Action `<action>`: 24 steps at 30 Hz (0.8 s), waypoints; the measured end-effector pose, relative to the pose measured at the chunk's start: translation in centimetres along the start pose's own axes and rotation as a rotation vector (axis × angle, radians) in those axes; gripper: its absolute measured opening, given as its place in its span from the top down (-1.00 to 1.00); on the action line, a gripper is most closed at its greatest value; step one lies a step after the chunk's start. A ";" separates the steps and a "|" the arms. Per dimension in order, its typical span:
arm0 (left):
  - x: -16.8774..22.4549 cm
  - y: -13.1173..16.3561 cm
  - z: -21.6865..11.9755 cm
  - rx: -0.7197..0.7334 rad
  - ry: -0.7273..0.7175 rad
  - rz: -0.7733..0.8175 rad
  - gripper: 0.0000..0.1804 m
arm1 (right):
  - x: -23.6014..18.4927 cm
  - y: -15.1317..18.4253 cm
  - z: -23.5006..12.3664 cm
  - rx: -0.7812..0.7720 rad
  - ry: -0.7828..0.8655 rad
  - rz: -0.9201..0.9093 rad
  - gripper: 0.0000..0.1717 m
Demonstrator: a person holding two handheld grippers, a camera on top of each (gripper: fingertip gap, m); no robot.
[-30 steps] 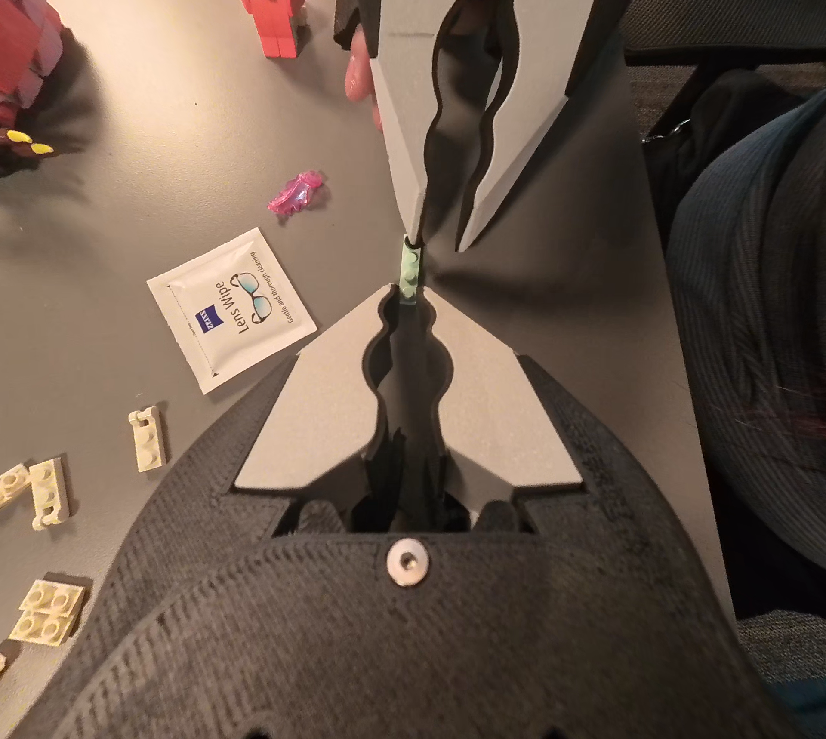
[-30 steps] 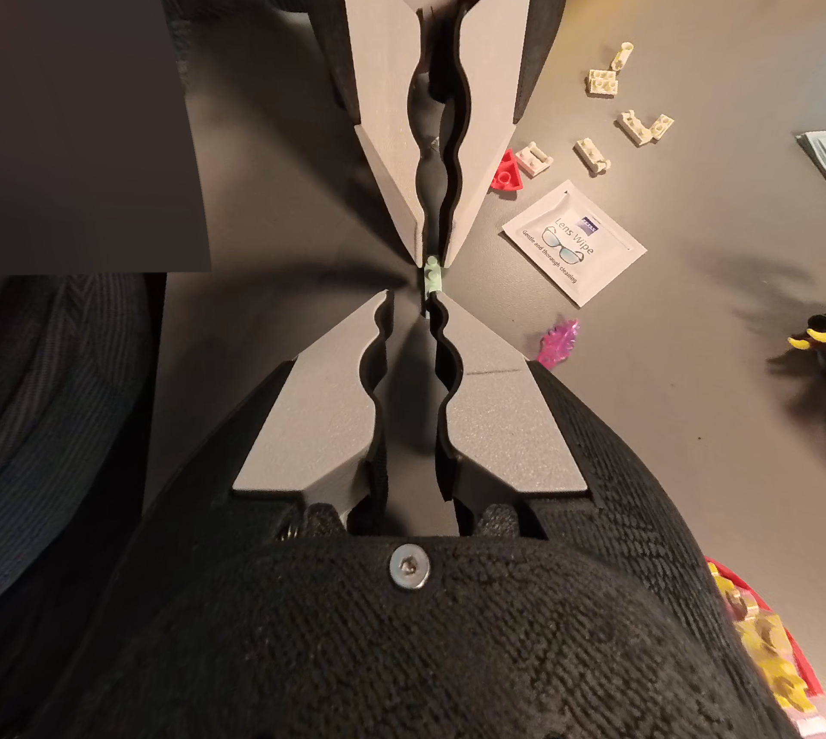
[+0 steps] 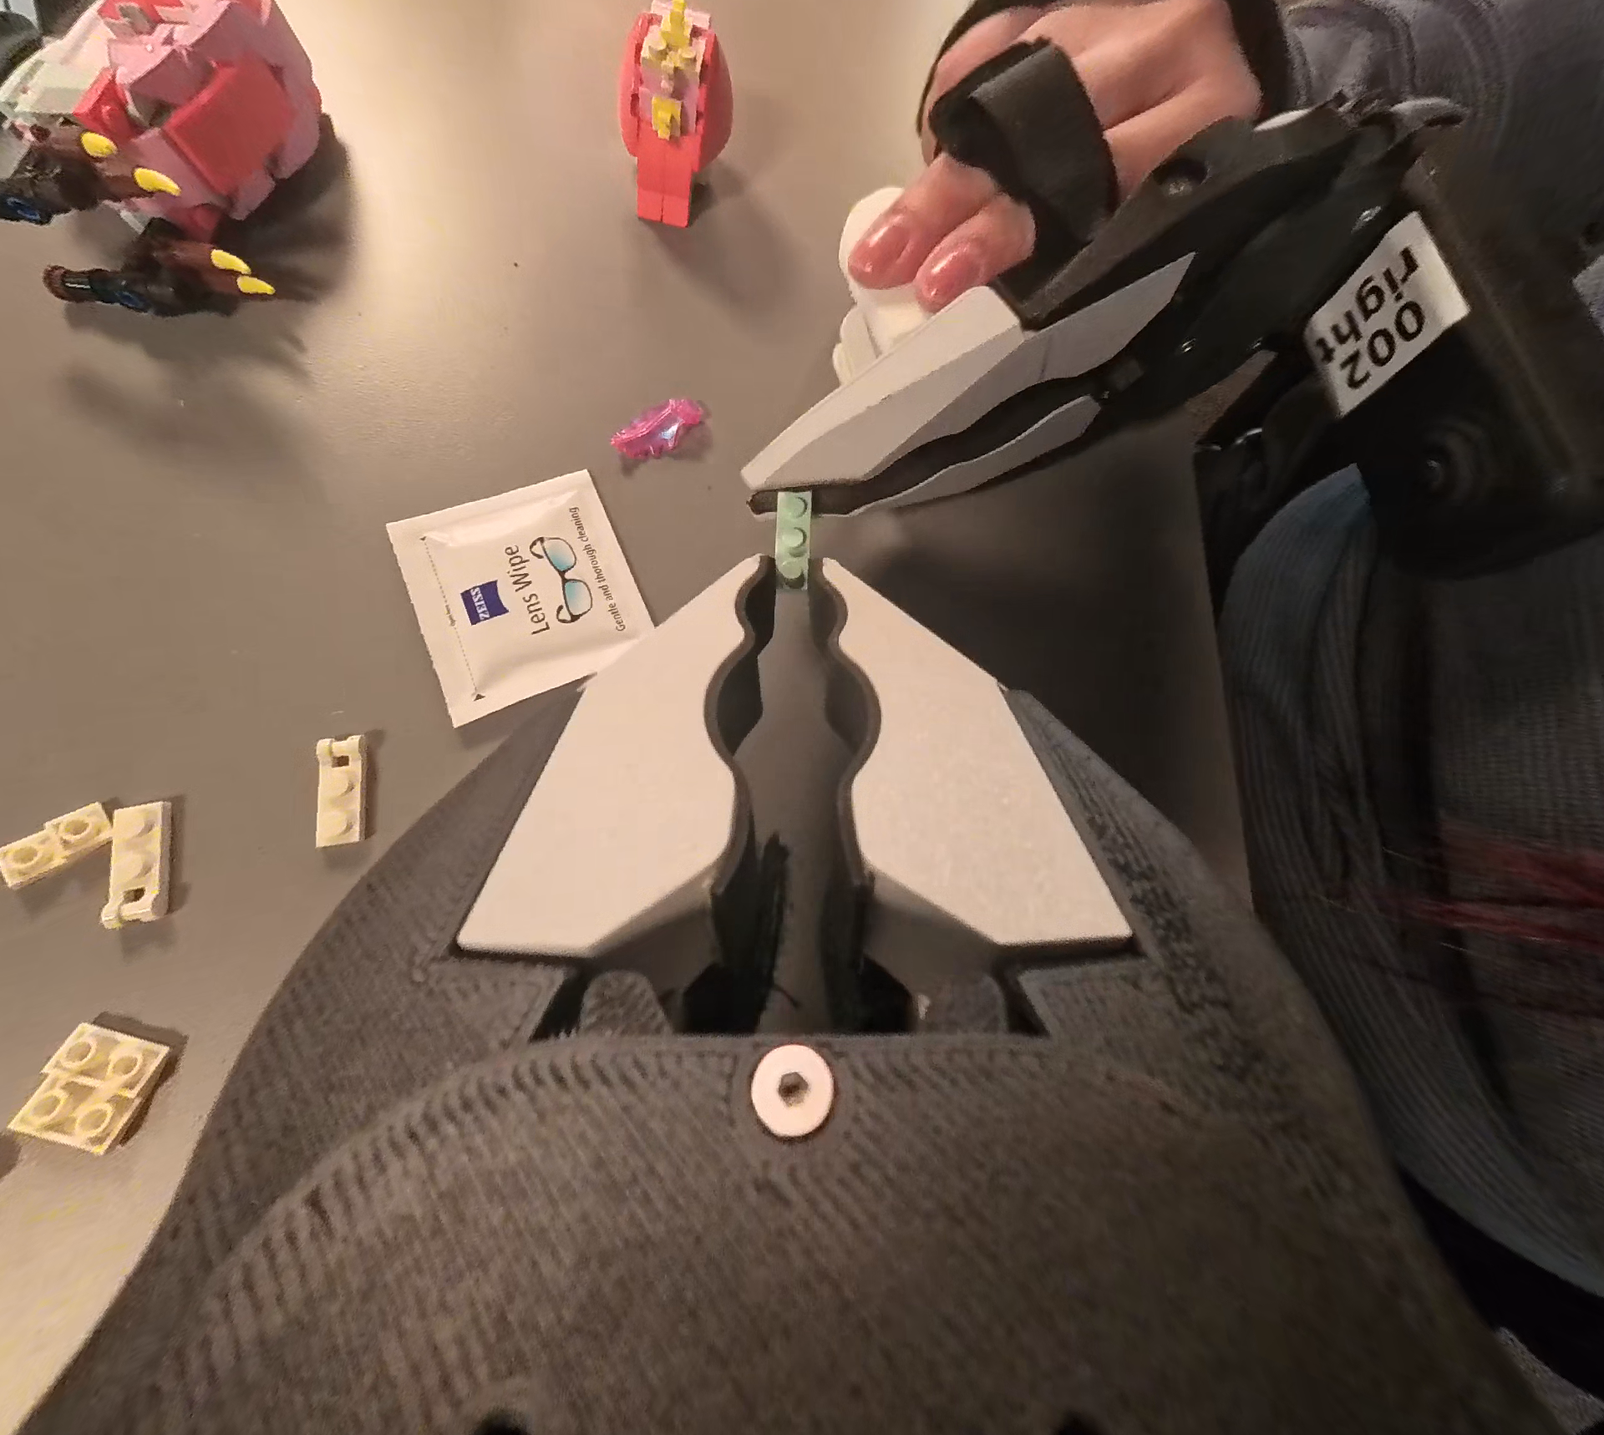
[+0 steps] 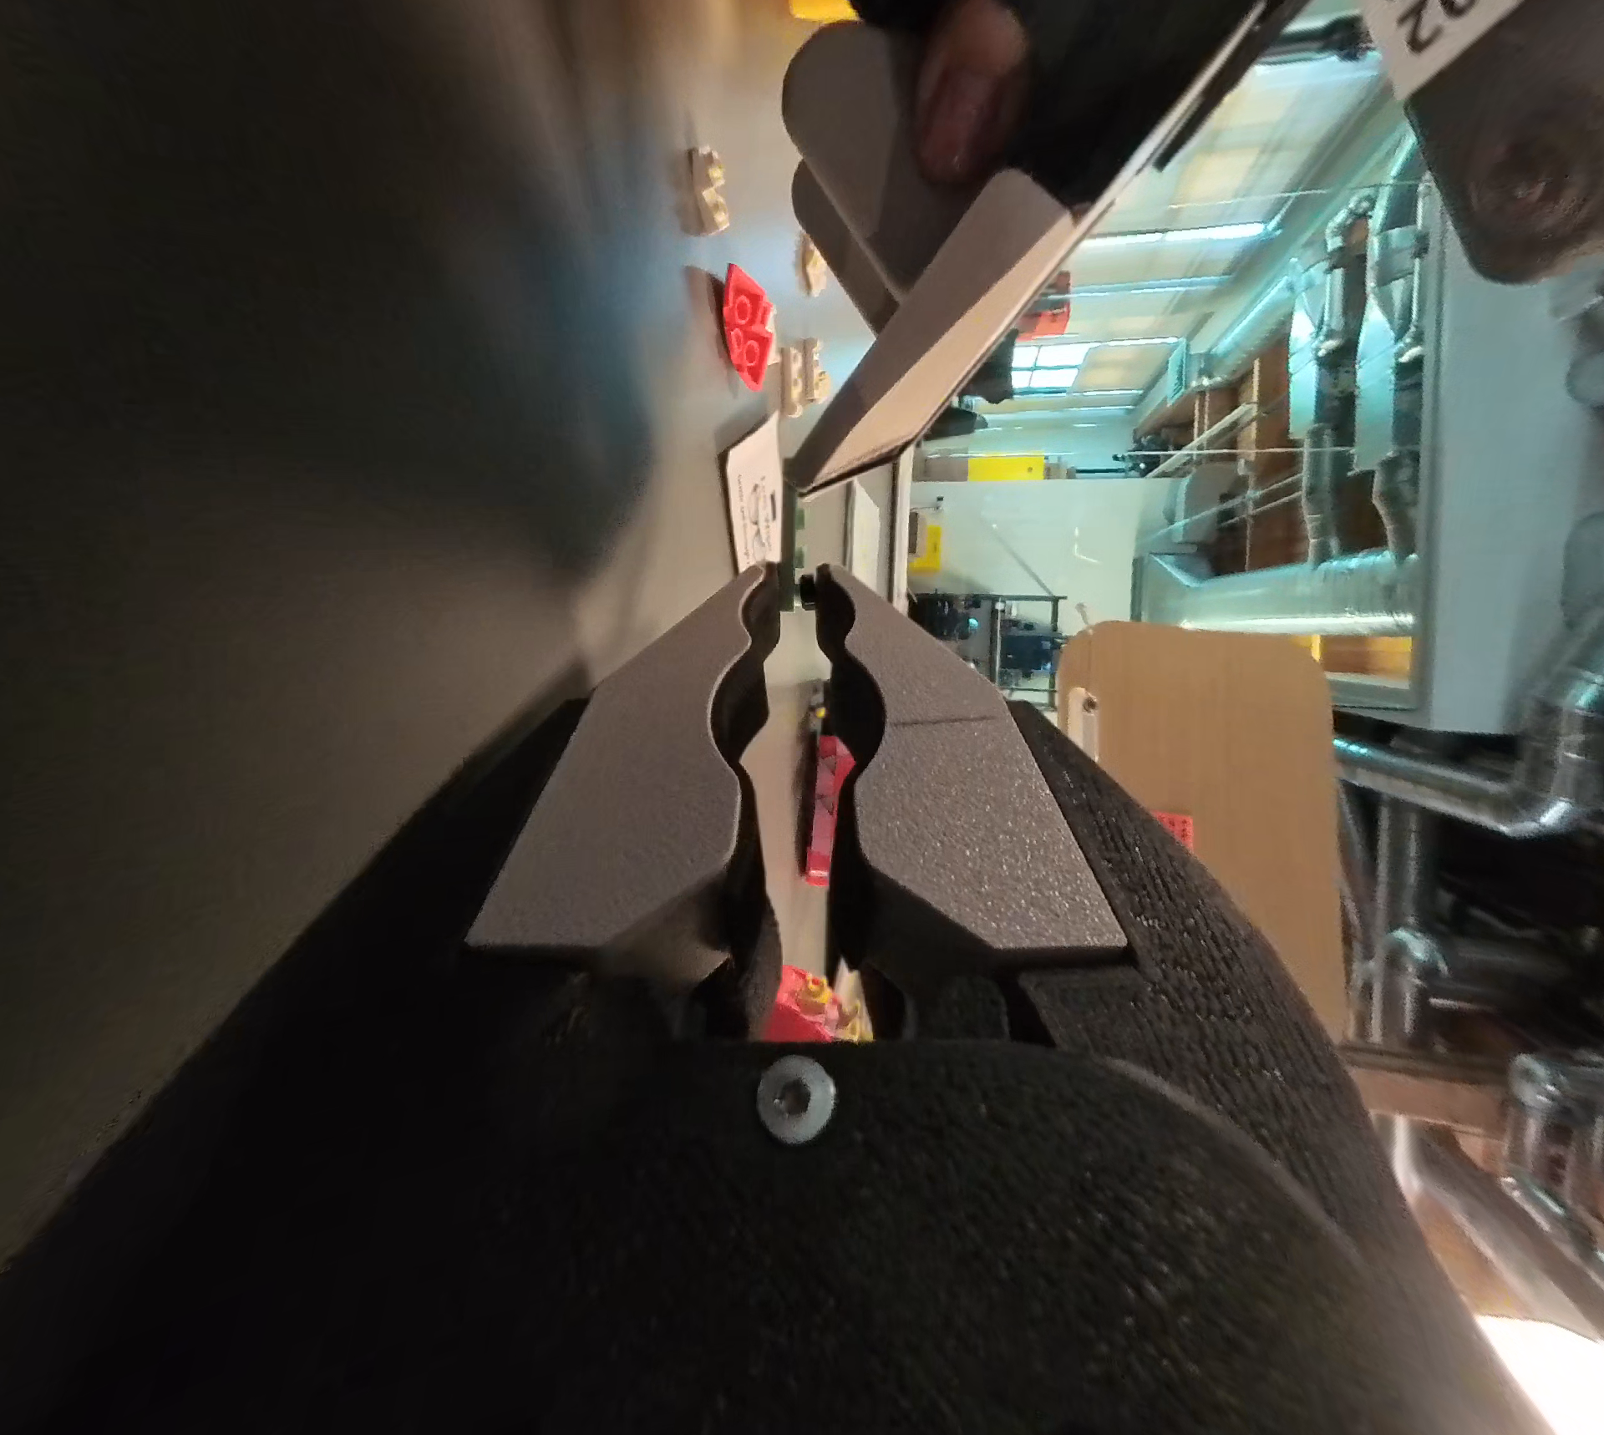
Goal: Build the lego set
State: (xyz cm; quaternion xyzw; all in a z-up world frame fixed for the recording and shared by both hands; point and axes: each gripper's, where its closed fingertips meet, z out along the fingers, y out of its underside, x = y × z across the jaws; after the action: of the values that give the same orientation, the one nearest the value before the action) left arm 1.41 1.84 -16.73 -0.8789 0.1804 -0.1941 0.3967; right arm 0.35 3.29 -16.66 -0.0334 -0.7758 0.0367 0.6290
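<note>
Both grippers grip one small pale-green studded plate [image 3: 794, 545], one at each end. Nearest, in the left wrist view, the left gripper [image 3: 792, 584] has its grey fingers [image 3: 686, 708] drawn in on the plate's near end, the pads against its two side edges. The plate's long axis runs straight on from those fingertips, away from the left gripper, studs facing up toward the camera. At its far end the right gripper [image 3: 785, 501] comes in from the right, across that axis, and is clamped on the plate top and bottom. The right wrist view agrees: the right gripper [image 4: 794, 584] has the plate [image 4: 792, 538] edge-on between its tips, with the left gripper's finger [image 4: 877, 387] slanting down onto the far end.

Neither hand is nearer; the plate bridges them, held above the desk [image 3: 451, 369] close to its right edge.

Farther left lie a white wipe sachet [image 3: 519, 595] and cream plates [image 3: 340, 790]. Beyond, a clear pink piece [image 3: 657, 428], then a small red figure [image 3: 675, 118] and a red-and-pink brick creature [image 3: 187, 109] toward the far left corner.
</note>
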 end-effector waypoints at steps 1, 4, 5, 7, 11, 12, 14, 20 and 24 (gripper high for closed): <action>0.0 0.2 0.1 -0.011 -0.004 0.004 0.93 | -0.2 0.0 0.0 -0.006 -0.011 -0.015 0.93; -0.1 0.5 0.4 -0.031 -0.013 0.009 0.93 | -0.6 0.1 0.1 -0.011 -0.056 -0.001 0.95; -0.1 0.5 0.5 -0.034 -0.018 0.012 0.93 | -0.7 0.2 0.1 -0.010 -0.073 0.018 0.95; -0.1 0.5 0.5 -0.032 -0.022 0.012 0.93 | -0.8 0.2 0.1 0.002 -0.089 0.063 0.94; -0.2 0.0 0.3 0.005 -0.013 -0.027 0.93 | -0.2 0.4 0.0 0.030 -0.069 0.182 0.83; -0.4 0.1 0.3 -0.002 -0.027 -0.026 0.93 | -0.1 0.7 -0.1 0.027 -0.065 0.202 0.67; -0.8 0.4 0.3 -0.016 -0.045 -0.020 0.93 | 0.4 1.3 -0.5 0.036 -0.060 0.303 0.49; -0.5 1.4 1.1 -0.081 -0.050 0.026 0.93 | 2.8 2.8 -2.4 0.129 0.040 0.524 0.36; 0.4 2.1 2.1 -0.128 -0.030 0.094 0.93 | 5.8 5.2 -3.0 0.133 0.182 0.709 0.41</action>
State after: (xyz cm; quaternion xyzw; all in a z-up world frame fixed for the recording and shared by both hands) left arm 2.40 1.64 -19.52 -0.8957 0.2275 -0.1500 0.3513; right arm 2.13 9.07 -10.93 -0.2619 -0.6528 0.2996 0.6445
